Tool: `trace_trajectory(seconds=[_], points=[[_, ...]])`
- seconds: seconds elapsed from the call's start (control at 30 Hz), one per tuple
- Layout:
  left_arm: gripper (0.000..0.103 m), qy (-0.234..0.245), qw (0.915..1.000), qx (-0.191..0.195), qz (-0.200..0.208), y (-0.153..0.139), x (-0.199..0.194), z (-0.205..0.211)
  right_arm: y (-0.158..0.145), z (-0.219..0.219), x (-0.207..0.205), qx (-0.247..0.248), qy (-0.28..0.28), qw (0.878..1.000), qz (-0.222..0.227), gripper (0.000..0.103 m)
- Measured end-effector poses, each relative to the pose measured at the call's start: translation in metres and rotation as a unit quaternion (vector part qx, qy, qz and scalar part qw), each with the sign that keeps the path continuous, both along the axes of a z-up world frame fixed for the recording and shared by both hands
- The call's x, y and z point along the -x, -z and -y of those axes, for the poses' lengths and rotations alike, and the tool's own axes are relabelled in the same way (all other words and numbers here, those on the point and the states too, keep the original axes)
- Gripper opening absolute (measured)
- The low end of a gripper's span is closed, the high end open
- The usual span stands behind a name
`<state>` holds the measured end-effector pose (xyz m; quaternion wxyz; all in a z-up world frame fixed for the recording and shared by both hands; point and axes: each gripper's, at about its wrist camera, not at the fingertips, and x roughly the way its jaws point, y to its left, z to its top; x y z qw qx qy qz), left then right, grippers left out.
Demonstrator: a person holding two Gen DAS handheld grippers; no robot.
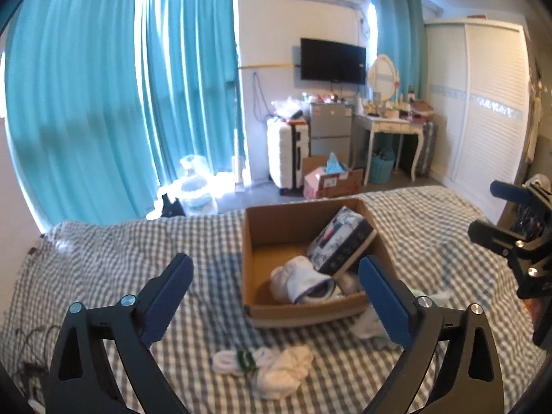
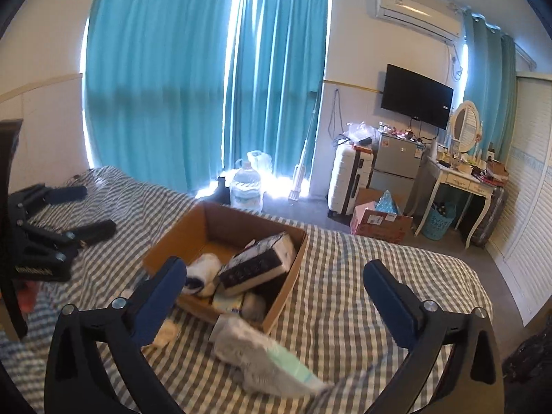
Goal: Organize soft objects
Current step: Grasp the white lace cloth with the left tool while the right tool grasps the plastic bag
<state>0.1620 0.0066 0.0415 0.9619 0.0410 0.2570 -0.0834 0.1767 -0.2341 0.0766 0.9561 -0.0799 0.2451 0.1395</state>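
Note:
An open cardboard box point(image 1: 276, 222) sits on the checked bed. It holds a patterned tissue pack point(image 1: 339, 239) leaning on its right wall and rolled white socks point(image 1: 300, 281). Loose white socks with a green band point(image 1: 265, 365) lie on the bed in front of the box, below my open, empty left gripper point(image 1: 276, 272). In the right wrist view the box point(image 2: 193, 222) holds the tissue pack point(image 2: 258, 264) and socks point(image 2: 207, 269). A white and pale green soft pack point(image 2: 262, 358) lies on the bed below my open, empty right gripper point(image 2: 276, 276).
The bed's grey checked cover point(image 1: 103, 269) fills the foreground. Past its far edge stand a water jug point(image 1: 195, 186), a white suitcase point(image 1: 288, 151), a small fridge point(image 1: 329, 127), floor boxes point(image 1: 331, 179) and a dressing table point(image 1: 393, 127). Blue curtains point(image 1: 103, 103) hang behind.

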Motion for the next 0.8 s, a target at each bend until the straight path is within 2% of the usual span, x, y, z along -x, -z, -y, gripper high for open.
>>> trace_trajectory(seconds=[0.17, 0.3, 0.4, 0.63, 0.8], points=[[0.099, 0.007, 0.9999, 0.006, -0.014, 0.020, 0.027, -0.008, 0.023, 0.003, 0.017, 0.032, -0.006, 0.999, -0.033, 0.103], [0.100, 0.009, 0.9993, -0.019, -0.031, 0.057, 0.037, -0.007, 0.058, 0.005, 0.014, 0.050, 0.001, 0.997, -0.065, 0.103], [0.099, -0.004, 0.9987, -0.011, -0.050, 0.087, 0.034, -0.010, 0.087, 0.006, 0.008, 0.063, 0.025, 0.994, -0.082, 0.103], [0.098, -0.039, 0.9956, 0.005, -0.085, 0.162, 0.013, -0.009, 0.143, 0.014, -0.004, 0.036, 0.066, 0.993, -0.088, 0.103], [0.097, -0.036, 0.9941, -0.003, -0.103, 0.203, -0.003, -0.007, 0.164, 0.010, -0.010, 0.078, 0.068, 0.992, -0.076, 0.103]])
